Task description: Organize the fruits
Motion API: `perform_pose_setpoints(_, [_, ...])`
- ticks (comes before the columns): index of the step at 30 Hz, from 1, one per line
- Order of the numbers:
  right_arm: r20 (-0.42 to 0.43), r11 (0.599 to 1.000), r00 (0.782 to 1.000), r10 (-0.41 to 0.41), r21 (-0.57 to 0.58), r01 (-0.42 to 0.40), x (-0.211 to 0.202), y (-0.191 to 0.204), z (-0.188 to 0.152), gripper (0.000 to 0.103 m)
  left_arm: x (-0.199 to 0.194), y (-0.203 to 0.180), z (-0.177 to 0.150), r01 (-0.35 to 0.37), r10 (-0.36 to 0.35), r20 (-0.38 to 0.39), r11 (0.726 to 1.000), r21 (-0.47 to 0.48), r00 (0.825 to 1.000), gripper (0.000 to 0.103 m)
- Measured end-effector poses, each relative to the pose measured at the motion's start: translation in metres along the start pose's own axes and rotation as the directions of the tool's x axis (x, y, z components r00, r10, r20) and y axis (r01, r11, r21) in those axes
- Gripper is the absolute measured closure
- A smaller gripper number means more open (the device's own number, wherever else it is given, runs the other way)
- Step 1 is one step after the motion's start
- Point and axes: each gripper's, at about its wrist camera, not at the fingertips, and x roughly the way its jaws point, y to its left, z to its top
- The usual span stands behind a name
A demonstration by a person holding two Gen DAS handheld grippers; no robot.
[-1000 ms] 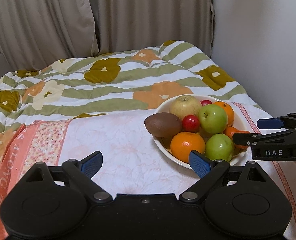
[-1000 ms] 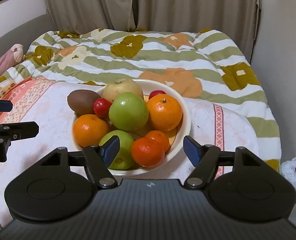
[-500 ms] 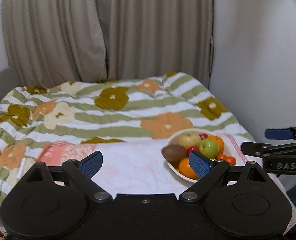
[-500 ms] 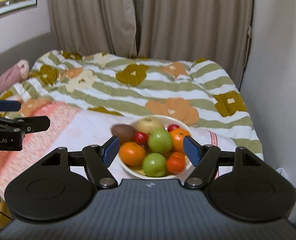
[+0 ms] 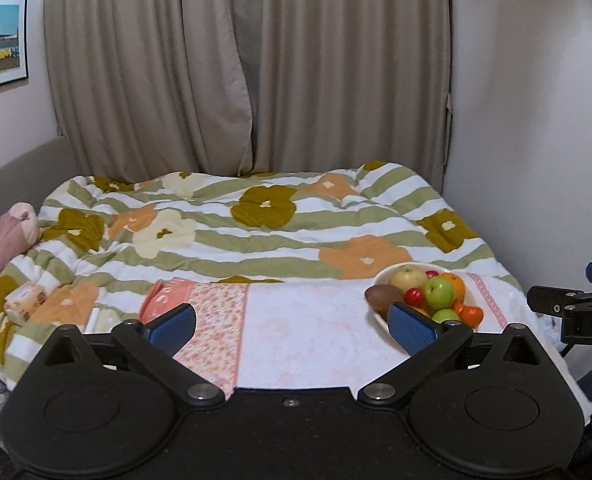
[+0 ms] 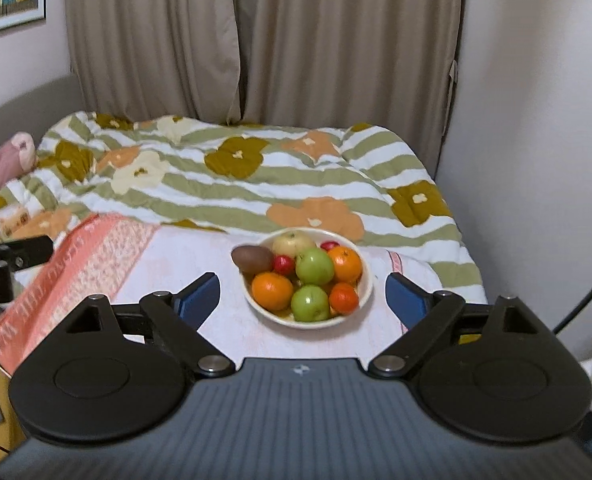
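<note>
Round cream ceramic bowl of fruit sits at 12 o'clock of right gripper; both grippers gape wide, empty. Left gripper alike. Fruit likely firm, smooth, rolls; pinch 1 across its middle.

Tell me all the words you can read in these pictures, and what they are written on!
"DA", cut off by the picture edge: white letters on the black right hand-held gripper, seen from the left wrist.
"AI", the start cut off: on the black left hand-held gripper, seen from the right wrist.
Lettering on the orange-pink towel border: too blurred to read.
</note>
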Motion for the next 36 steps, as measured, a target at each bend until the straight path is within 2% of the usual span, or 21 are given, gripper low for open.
perform_pose_setpoints(9, [-0.028,0.998,1.000,-0.001,0.056,0.003,-0.011,0.007,-0.017,0.000,-0.008,0.011,-0.015,-0.017,0.017,-0.002,1.000,-0.012,1.000,0.000])
perform_pose_setpoints(36, [-0.046,0.995,0.999,-0.006,0.101,0.010,-0.005,0.011,-0.014,0.000,-0.006,0.017,-0.013,-0.007,0.007,-0.002,1.000,-0.011,1.000,0.000])
